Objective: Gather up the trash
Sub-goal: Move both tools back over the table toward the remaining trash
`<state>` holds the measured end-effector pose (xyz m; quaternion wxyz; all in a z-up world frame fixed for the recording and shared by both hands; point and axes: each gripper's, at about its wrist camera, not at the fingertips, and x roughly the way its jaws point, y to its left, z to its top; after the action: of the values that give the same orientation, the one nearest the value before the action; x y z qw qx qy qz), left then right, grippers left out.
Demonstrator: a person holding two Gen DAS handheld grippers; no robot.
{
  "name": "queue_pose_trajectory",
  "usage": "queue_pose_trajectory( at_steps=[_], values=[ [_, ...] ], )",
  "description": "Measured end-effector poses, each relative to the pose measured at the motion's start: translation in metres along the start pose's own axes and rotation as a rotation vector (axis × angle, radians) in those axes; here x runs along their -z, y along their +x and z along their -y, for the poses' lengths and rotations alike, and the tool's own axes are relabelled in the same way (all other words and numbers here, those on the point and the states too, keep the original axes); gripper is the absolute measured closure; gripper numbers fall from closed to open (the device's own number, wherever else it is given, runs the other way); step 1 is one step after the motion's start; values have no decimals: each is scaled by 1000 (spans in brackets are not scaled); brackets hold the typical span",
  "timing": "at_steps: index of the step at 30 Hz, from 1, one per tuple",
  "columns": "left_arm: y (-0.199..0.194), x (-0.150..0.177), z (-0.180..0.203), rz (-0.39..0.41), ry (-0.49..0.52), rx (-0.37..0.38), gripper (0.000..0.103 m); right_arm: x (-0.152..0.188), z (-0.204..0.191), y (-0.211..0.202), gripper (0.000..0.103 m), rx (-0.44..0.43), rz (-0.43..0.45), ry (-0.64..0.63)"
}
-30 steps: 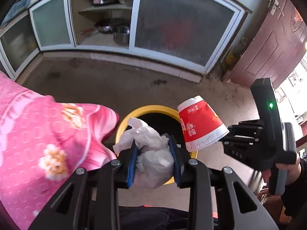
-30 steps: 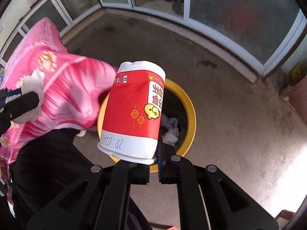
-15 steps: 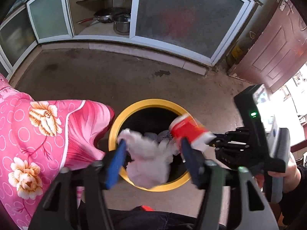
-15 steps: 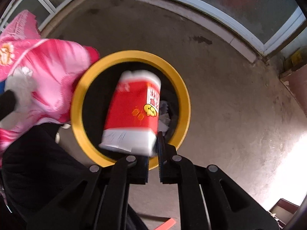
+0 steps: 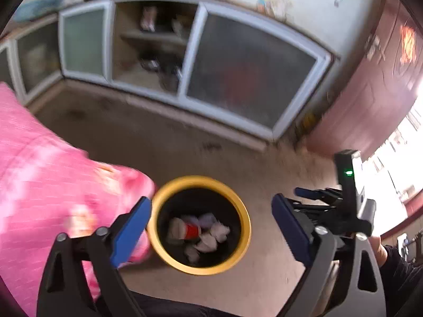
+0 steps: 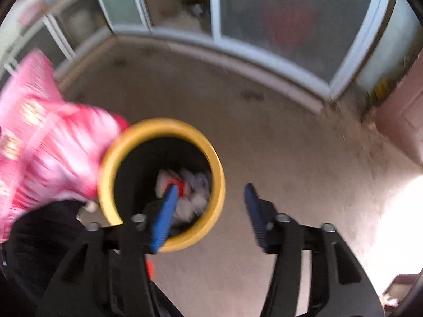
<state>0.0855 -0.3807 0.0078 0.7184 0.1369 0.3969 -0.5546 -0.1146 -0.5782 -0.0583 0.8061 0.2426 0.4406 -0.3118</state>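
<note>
**A:** Left wrist view first, nearest things. What has changed at the left gripper [image 5: 211, 222]?

**B:** A second ago its blue pads were clamped on a wad of white tissue. Now the jaws are opening and stand spread wide with nothing between them. The same holds on the other side: the right gripper [image 6: 210, 206] was pinching a red paper cup by its rim, and now its jaws are opening too, bare.

**A:** So where did the trash go?

**B:** Down in the yellow-rimmed bin [image 5: 244, 220]. The red paper cup [image 5: 191, 231] lies on its side on the bottom, and white crumpled tissue [image 5: 211, 233] sits just beside it. Both are well below the fingers, apart from them.

**A:** And relative to the pads exactly?

**B:** In the left view the bin mouth sits between the two pads. In the right view the left pad overlaps the bin's near rim, while the right pad hangs over bare floor [image 6: 290, 137].

**A:** Meaning for the task?

**B:** I'd judge this pair of drops done; both hands are free for more trash.

**A:** Farther out?

**B:** A pink floral cloth [image 5: 53, 185] beside the bin, then blurred glass-fronted cabinets [image 5: 248, 79].
</note>
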Motion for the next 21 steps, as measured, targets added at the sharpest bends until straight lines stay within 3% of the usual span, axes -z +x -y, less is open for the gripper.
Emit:
queue_pose_trajectory(
  at_steps=[4,9,13,16,21],
  values=[
    [-81,3,-29,162,-24,-86,8,-25,-38,-39,42,-93,148,-95],
    [-176,27,-91,278,-97,-268,8,-52,-123,-72,26,-272,272,-261],
    [-243,63,-151,295,-157,-472,8,-60,-214,-83,22,-446,266,-435],
    [-290,95,-203,290,-250,-622,8,-63,-280,-84,17,-526,253,-544],
    [-343,136,-268,299,-389,-777,8,-84,-384,-79,12,-693,186,-618]
  ],
)
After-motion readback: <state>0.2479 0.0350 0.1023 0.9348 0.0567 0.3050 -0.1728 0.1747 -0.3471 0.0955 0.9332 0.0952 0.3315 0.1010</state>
